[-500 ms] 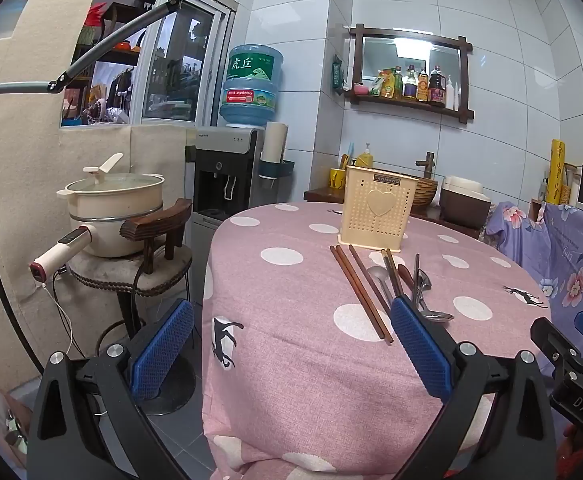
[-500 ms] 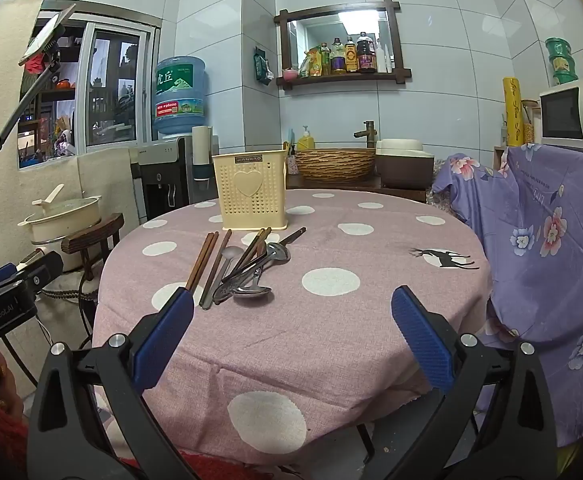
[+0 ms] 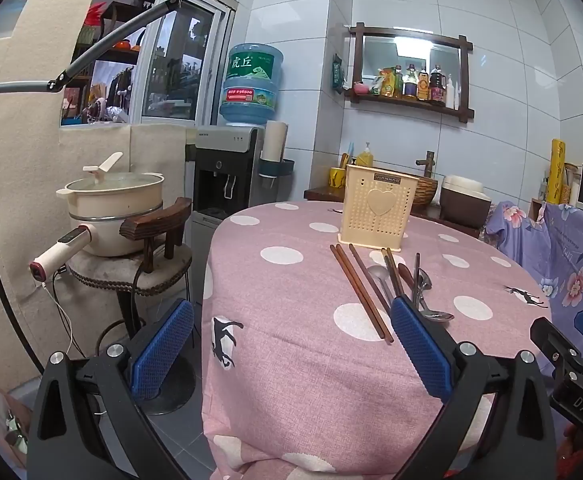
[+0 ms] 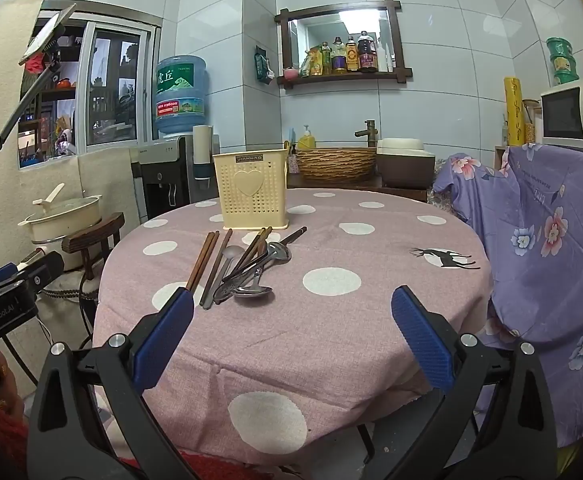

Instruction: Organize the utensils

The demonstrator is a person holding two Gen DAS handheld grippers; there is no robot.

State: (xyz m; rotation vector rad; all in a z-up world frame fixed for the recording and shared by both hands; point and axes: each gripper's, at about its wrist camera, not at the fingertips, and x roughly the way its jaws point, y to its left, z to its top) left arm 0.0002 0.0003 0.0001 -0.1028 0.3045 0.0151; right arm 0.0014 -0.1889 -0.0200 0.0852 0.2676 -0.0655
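Observation:
A cream perforated utensil holder (image 3: 379, 210) (image 4: 252, 190) stands upright on the round table. In front of it lie brown chopsticks (image 3: 360, 292) (image 4: 202, 262) and a pile of metal spoons (image 3: 425, 292) (image 4: 257, 272), loose on the cloth. My left gripper (image 3: 291, 344) is open and empty, held at the table's near left edge. My right gripper (image 4: 291, 328) is open and empty, held over the table's near edge, short of the utensils. Each gripper shows at the edge of the other's view.
The table carries a pink polka-dot cloth (image 3: 291, 360) (image 4: 331, 332). A stool with a cream pot (image 3: 111, 208) stands left of the table, by a water dispenser (image 3: 227, 172). A purple floral cloth (image 4: 551, 248) covers furniture at right. A counter with a basket (image 4: 335, 164) lies behind.
The left gripper has risen and shifted slightly; the table sits a little lower in its view. The right view has hardly changed. The utensils have not moved.

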